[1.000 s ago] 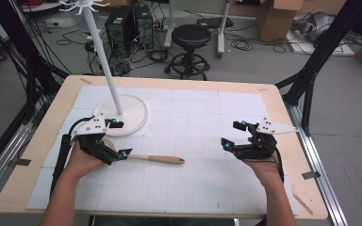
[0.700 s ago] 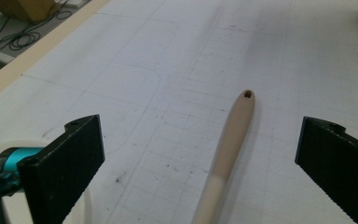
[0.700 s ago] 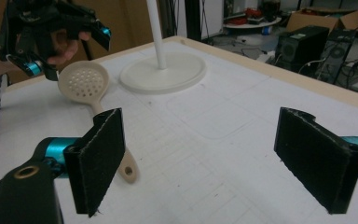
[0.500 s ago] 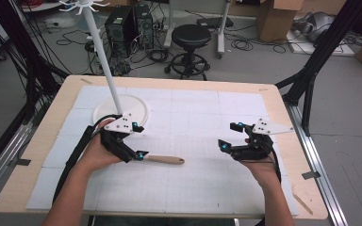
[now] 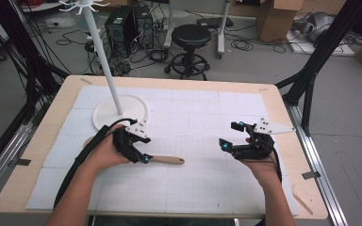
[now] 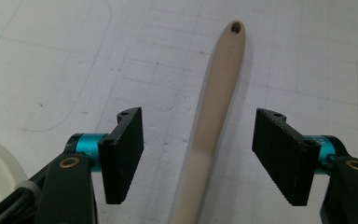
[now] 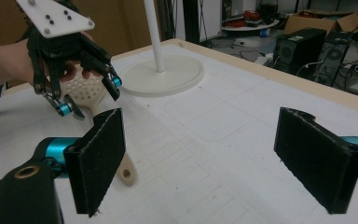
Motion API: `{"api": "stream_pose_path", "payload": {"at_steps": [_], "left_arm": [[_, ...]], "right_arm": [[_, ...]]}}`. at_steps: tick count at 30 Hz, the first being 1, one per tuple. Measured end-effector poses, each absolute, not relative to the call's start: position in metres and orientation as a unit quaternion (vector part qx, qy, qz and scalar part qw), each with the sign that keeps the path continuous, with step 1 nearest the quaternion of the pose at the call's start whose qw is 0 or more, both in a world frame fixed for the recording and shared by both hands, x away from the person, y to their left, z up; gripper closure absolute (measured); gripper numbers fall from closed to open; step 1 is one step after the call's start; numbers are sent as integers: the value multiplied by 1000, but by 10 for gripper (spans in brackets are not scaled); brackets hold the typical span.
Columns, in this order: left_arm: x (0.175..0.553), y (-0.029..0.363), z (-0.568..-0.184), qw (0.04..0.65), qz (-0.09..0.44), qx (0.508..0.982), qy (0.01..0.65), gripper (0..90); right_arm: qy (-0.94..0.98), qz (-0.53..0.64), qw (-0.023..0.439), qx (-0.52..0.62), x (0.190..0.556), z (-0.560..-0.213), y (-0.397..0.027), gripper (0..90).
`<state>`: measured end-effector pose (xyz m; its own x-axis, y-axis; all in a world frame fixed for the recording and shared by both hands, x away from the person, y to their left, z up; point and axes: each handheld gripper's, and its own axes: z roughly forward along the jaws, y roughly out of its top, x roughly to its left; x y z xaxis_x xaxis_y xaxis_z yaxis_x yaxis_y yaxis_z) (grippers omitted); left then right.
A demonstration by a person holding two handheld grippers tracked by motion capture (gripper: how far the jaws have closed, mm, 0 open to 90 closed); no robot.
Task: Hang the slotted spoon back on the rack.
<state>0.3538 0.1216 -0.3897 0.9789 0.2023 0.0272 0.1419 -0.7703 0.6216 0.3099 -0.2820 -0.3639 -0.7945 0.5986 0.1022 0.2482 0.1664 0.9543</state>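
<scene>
On the bench (image 5: 37,155), left of its middle, a beige slotted spoon (image 5: 167,160) lies flat on the white gridded mat (image 5: 193,117), its handle pointing toward the right tongs (image 5: 231,136) and its perforated head under the left hand (image 5: 104,151); the left tongs (image 5: 141,155) sit over the spoon where head meets handle; in the left gripper view the handle (image 6: 216,98) runs up between the two black pads (image 6: 126,154), clear of both, with the hanging hole at its far end; those jaws have just been closing and stand about half apart, gripping nothing yet; the right tongs rest well apart on the right of the mat, jaws wide with nothing between them, and their view shows the left tongs (image 7: 86,95) over the spoon's dotted head (image 7: 84,88); behind the left hand, a white stand (image 5: 120,109) with a round base and tall pole rises from the mat.
</scene>
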Motion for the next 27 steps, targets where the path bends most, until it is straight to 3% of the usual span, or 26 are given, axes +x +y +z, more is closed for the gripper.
{"api": "stream_pose_path", "payload": {"at_steps": [15, 27], "left_arm": [[358, 101, -407, 250, 38, 964, 77, 471], [357, 95, -412, 225, 38, 971, 70, 569]], "right_arm": [[747, 582, 152, 284, 310, -364, -283, 161], [749, 578, 153, 284, 310, -364, -281, 161]]}}
